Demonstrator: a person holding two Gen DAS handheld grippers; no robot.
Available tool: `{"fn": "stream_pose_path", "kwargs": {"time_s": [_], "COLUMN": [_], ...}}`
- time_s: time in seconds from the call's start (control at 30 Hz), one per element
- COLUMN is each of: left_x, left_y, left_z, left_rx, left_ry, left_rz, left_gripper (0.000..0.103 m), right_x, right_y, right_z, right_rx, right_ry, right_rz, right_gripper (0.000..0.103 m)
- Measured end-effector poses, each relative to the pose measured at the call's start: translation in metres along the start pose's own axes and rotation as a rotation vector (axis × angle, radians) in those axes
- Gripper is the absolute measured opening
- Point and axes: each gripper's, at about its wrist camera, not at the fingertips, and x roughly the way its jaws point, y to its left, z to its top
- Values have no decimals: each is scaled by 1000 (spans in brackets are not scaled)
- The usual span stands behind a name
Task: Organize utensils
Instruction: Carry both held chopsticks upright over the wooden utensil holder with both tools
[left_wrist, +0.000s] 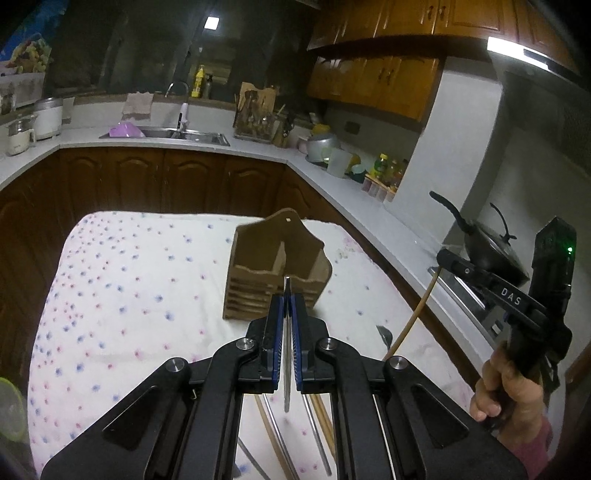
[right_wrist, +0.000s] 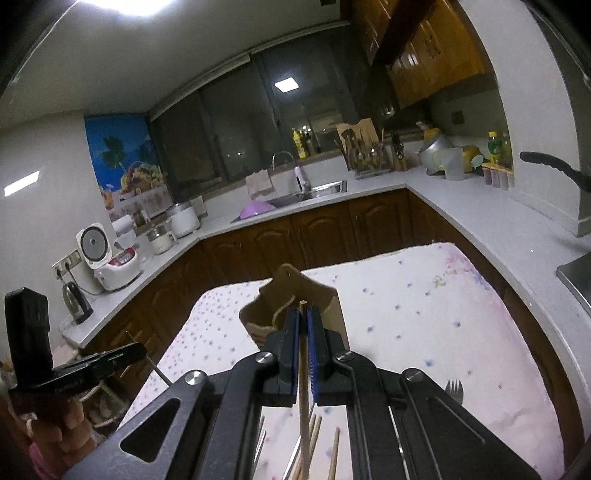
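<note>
**Utensils and holder: two pieces held, the rest loose on the surface**

Utensil holder (left_wrist: 277, 273): brown wood, two compartments with a divider, tall back panel with a hanging hole; stands on the surface (left_wrist: 129, 277), which is covered by a white floral cloth.

Left gripper (left_wrist: 288, 306): fingers clamped on a slim metal utensil (left_wrist: 287, 354), held edge-on just in front of the holder's right compartment; type cannot be told.

Right gripper (right_wrist: 303, 325): fingers clamped on a wooden chopstick (right_wrist: 303, 387), tip near the holder's back panel.

Loose on the cloth: wooden chopsticks (right_wrist: 334, 458) and metal pieces below the grippers; fork (right_wrist: 454, 389) to the right
</note>
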Motion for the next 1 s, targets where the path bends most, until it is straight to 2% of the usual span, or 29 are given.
{"fn": "stream_pose_path", "kwargs": {"time_s": [0.2,0.37,0.53,0.7,0.83,1.0], "left_x": [4,4,8,23,55,101], "left_y": [3,5,15,25,38,52], "left_z": [26,61,100,126,129,112], "left_rx": [18,32,-3,-17,-51,-84], "left_ry": [-60,-134,-207,-275,-279,-217], "left_rz": [29,36,38,78,98,129], "left_gripper": [4,4,4,4,4,4], "right_x": [12,22,34,55,81,113], "right_y": [1,3,3,1,-4,-14], "right_z": [23,54,84,103,98,75], "right_rx": [16,32,46,37,33,38], "right_ry": [-69,-158,-246,-288,-272,-252], "right_rz": [-6,-8,-17,-41,-64,-78], "right_gripper": [4,4,4,4,4,5]}}
